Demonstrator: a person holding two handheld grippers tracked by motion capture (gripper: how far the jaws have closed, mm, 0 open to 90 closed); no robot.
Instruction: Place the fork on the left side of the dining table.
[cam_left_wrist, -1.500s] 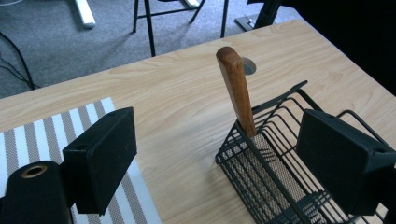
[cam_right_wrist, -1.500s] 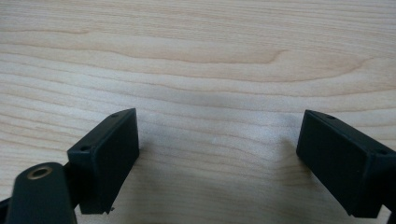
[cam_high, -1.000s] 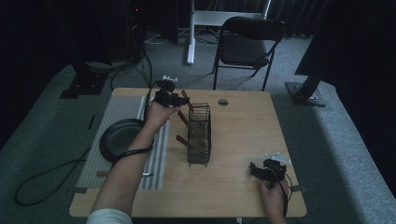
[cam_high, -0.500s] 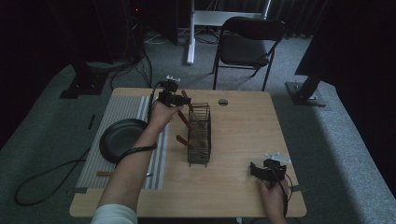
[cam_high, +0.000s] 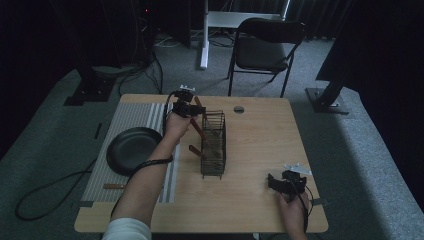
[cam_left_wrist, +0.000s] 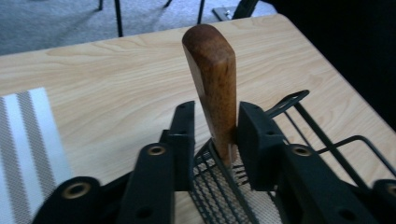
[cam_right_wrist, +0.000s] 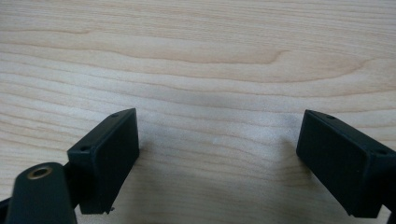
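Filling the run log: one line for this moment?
left gripper: closing on wooden handle | wire rack: handle standing in it | right gripper: open, idle over table

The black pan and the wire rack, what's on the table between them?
In the high view, the striped mat edge and a wooden handle lie between pan and wire rack.

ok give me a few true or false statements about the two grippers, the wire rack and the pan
1. The left gripper has a brown wooden handle between its fingers. True.
2. The right gripper holds a spoon. False: it is open over bare wooden table.
3. The round black pan lies on the striped grey mat. True.
4. The black wire rack stands on the mat. False: it stands on the wooden table beside it.
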